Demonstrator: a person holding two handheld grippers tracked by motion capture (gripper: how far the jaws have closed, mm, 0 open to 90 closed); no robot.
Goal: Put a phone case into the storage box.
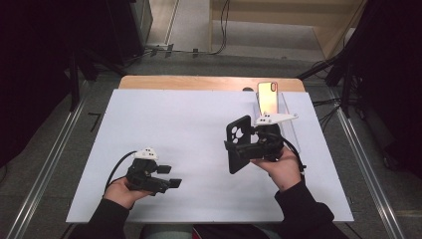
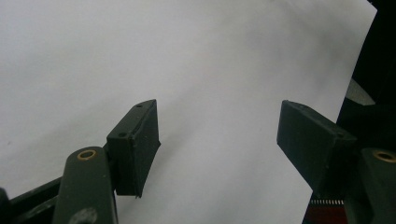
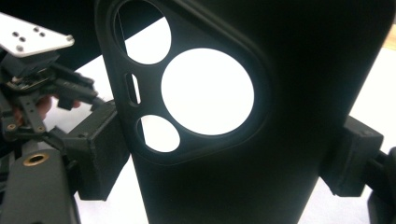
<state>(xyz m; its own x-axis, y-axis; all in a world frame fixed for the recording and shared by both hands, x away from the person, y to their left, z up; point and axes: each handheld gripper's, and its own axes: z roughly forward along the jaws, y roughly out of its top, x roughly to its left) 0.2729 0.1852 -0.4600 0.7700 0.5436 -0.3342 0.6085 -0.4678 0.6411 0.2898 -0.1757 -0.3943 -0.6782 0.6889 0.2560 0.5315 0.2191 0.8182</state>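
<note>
I am working at a wooden table [image 1: 149, 82] carrying a white sheet [image 1: 174, 129]; a clear stand [image 1: 288, 107] is sitting on it.

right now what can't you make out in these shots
- Phone case, right gripper view: its lower end is cut off by the bottom edge, and its dark surface shows no detail.
- Phone, high view: too small to read; the right tongs and their grey plate hide its lower end.
- Clear stand, high view: its base is hidden behind the right hand.
- Left tongs, left gripper view: a dark shape at the right edge is cut off and unidentifiable.
</note>
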